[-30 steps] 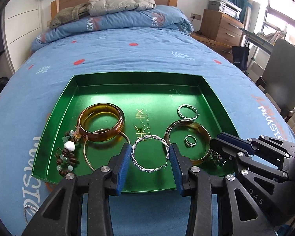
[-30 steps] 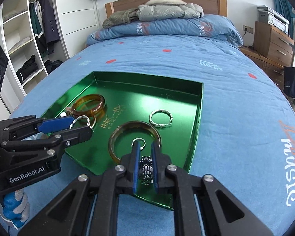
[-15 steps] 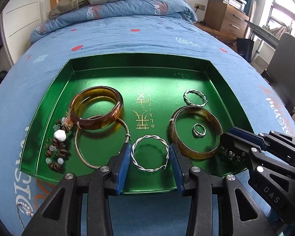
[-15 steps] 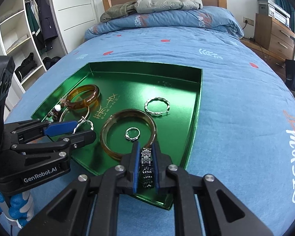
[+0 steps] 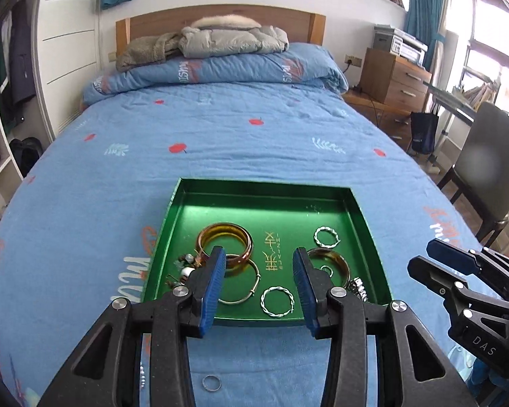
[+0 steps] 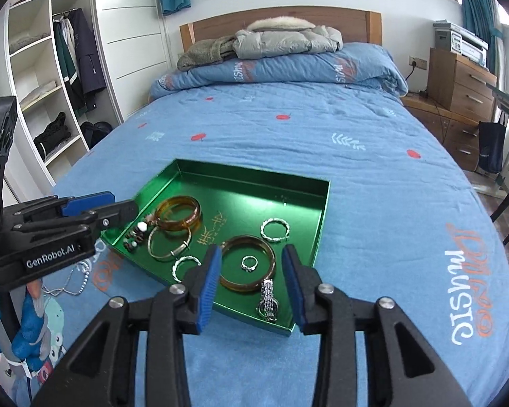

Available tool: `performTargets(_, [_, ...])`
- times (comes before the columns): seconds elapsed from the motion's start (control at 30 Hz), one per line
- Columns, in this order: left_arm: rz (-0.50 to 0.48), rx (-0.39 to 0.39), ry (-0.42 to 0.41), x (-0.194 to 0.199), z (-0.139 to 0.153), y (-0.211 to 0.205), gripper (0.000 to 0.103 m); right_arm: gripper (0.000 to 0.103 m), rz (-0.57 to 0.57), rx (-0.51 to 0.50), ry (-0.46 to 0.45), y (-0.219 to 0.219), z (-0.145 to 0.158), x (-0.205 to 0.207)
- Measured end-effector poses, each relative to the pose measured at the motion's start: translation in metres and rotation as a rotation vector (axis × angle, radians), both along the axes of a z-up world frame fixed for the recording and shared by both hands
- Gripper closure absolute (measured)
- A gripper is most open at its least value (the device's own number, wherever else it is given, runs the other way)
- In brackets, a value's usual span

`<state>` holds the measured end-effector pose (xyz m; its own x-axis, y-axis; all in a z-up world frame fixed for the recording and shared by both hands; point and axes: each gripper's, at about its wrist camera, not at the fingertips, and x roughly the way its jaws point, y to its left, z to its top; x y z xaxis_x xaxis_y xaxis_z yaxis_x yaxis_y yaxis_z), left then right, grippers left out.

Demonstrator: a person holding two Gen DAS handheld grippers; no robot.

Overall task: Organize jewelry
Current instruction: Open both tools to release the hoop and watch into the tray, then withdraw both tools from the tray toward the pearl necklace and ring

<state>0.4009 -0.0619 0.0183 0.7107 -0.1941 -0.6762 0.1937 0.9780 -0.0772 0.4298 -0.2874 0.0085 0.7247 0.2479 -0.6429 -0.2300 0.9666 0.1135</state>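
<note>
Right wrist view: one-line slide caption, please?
Right tool, jaws opening, above silver link watch lying in green metal tray on blue bedspread.

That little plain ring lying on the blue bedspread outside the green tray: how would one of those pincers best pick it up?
The small ring lies flat on the bedspread, so come straight down with one finger outside the band and one inside or across it, pinching the rim. The soft cover probably lets the fingertips sink under it.

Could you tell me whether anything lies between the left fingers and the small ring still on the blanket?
Nothing visible does. The ring lies alone on the blanket, outside the tray, below the open left gripper, which holds nothing.
</note>
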Motion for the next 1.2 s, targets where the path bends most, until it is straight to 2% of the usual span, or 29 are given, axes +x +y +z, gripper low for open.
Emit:
performTargets(0.23, [0.058, -0.010, -0.111, -0.057, 0.076, 0.037, 0.062, 0.067, 0.021, -0.015, -0.130, 0.012, 0.084, -0.063])
performTargets(0.33, [0.081, -0.020, -0.143, -0.085, 0.102, 0.053, 0.059, 0.066, 0.038, -0.018, -0.183, 0.020, 0.116, -0.094])
performTargets(0.4, [0.096, -0.021, -0.166, -0.104, 0.116, 0.063, 0.055, 0.064, 0.049, -0.026, -0.218, 0.027, 0.134, -0.115])
performTargets(0.6, [0.131, -0.013, -0.222, -0.157, 0.149, 0.093, 0.053, 0.062, 0.087, -0.036, -0.295, 0.047, 0.172, -0.178])
performTargets(0.87, [0.161, 0.018, -0.270, -0.220, 0.164, 0.138, 0.049, 0.061, 0.101, -0.034, -0.346, 0.063, 0.188, -0.249])
performTargets(1.2, [0.199, 0.048, -0.272, -0.286, 0.136, 0.172, 0.048, 0.058, 0.083, -0.002, -0.354, 0.070, 0.169, -0.310])
